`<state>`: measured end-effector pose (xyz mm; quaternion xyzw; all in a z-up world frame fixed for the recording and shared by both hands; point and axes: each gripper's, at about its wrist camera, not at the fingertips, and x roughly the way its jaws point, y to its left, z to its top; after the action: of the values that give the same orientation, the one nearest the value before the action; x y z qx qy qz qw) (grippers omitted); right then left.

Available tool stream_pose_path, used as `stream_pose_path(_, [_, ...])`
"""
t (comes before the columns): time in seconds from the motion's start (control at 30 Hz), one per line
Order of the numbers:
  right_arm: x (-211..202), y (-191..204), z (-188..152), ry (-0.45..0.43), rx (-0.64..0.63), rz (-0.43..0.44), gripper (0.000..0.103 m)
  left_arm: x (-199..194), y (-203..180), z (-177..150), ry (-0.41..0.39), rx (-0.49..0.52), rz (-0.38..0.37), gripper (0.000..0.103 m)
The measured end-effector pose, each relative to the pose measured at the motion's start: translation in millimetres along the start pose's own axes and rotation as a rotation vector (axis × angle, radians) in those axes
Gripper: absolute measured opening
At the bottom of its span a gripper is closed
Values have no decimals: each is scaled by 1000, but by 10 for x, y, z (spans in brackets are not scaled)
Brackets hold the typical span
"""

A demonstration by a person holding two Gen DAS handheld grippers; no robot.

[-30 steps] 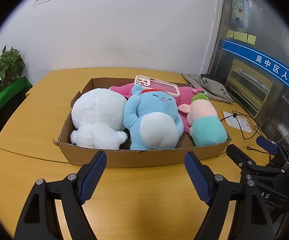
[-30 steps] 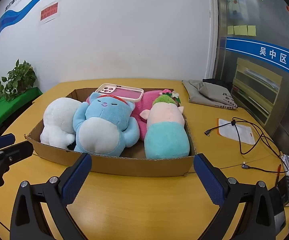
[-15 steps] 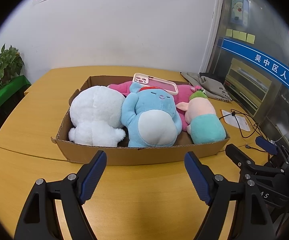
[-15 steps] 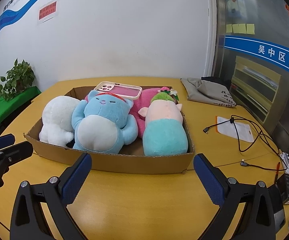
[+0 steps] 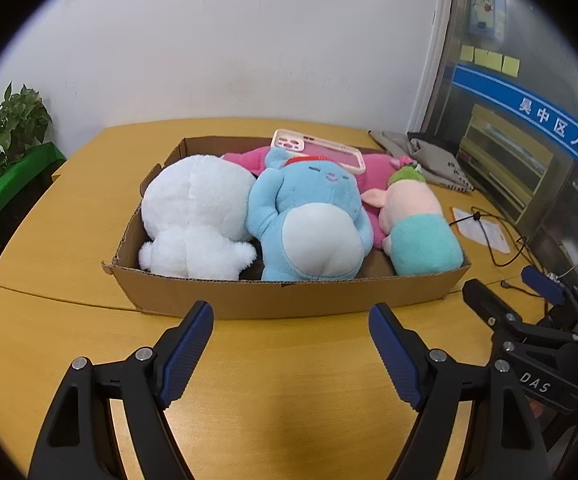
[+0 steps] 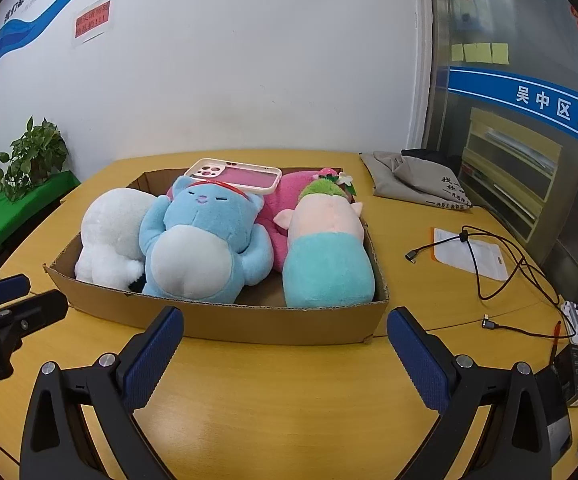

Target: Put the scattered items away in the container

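We can barely see the pink plush (image 5: 377, 166), it's buried under the blue one (image 5: 309, 220) and a phone case (image 6: 235, 174). Cables (image 6: 485, 264) and a grey bag (image 6: 413, 178) lie on the bench (image 5: 289, 380) beside the box (image 5: 289, 300). White plush (image 5: 197, 216) and teal plush (image 6: 325, 256) fill the rest. Both left fingers (image 5: 187, 350) and right fingers (image 6: 153, 354) sit wide apart, empty.

The left tool (image 5: 291, 354) and right tool (image 6: 285, 356) both point downward, side by side, jaws spread wide, apparently gripping nothing.
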<state>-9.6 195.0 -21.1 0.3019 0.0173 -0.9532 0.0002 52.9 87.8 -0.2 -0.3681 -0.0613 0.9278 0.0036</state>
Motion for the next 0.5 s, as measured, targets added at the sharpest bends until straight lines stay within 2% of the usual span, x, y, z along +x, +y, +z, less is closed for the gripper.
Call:
stream_pose_path(0.07, [18, 0, -7, 7, -1, -4, 103, 28, 3, -7, 7, -2, 8, 80])
stream_pose_path(0.33, [53, -5, -11, 18, -7, -5, 103, 154, 73, -43, 78, -59, -50, 80])
stream_pose_path(0.5, [68, 3, -19, 24, -4, -6, 103, 74, -15, -49, 48, -15, -27, 80])
